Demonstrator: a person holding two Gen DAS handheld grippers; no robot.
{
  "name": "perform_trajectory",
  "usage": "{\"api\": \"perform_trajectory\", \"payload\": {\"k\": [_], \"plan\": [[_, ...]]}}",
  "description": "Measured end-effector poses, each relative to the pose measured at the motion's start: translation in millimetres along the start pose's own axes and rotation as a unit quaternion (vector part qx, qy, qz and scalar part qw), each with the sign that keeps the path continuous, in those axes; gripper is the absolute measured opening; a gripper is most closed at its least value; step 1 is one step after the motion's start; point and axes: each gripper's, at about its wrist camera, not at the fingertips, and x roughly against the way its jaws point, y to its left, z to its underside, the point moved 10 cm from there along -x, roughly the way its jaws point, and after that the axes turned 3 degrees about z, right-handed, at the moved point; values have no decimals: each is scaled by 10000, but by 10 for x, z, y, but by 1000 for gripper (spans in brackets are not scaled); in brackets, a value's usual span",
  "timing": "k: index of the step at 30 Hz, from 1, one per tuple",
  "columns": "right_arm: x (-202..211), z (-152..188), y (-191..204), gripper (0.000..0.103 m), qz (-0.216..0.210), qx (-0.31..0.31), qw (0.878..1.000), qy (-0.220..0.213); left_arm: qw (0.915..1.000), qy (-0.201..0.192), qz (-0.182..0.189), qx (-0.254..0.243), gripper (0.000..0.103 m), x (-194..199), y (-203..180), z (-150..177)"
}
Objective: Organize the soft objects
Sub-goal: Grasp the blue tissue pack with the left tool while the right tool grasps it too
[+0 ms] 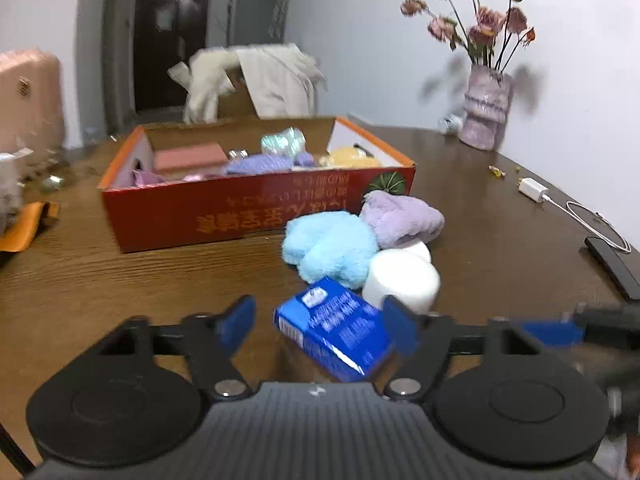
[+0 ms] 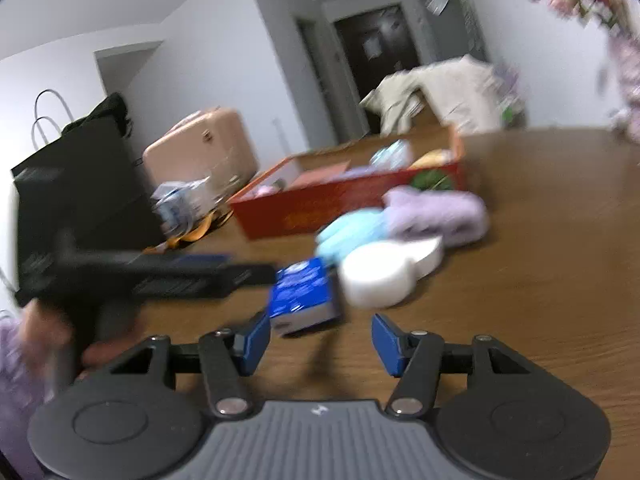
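both tools point(image 1: 320, 326) point(image 2: 320, 344) gape empty near one blue packet point(image 1: 336, 336), two white rolls point(image 1: 400, 280).

- The blue tissue pack point(image 1: 334, 334) has its right end hidden behind a finger point(image 1: 400, 330).
- Motion blur smears the left gripper point(image 2: 224, 270) in the right wrist view.
- The box's print point(image 1: 272, 210) is unreadable.

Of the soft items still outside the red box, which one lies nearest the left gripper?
The blue tissue pack, lying between the left gripper fingers; the light blue fluffy piece, white rolls and purple cloth lie farther back.
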Motion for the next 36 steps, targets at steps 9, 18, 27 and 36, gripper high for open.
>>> {"api": "perform_trajectory", "payload": {"k": [9, 18, 27, 36], "plan": [[-533, -21, 41, 49, -336, -700, 9969, 138, 9955, 470, 559, 607, 39, -278, 195, 120], [-633, -79, -188, 31, -208, -1219, 9923, 71, 9872, 358, 845, 1307, 37, 63, 67, 441], [-701, -43, -182, 29, -134, -1130, 9934, 160, 9819, 310, 765, 1707, 34, 21, 141, 440], [-416, -83, -96, 26, 43, -912, 9958, -50, 9875, 251, 793, 1336, 29, 280, -150, 519]]}}
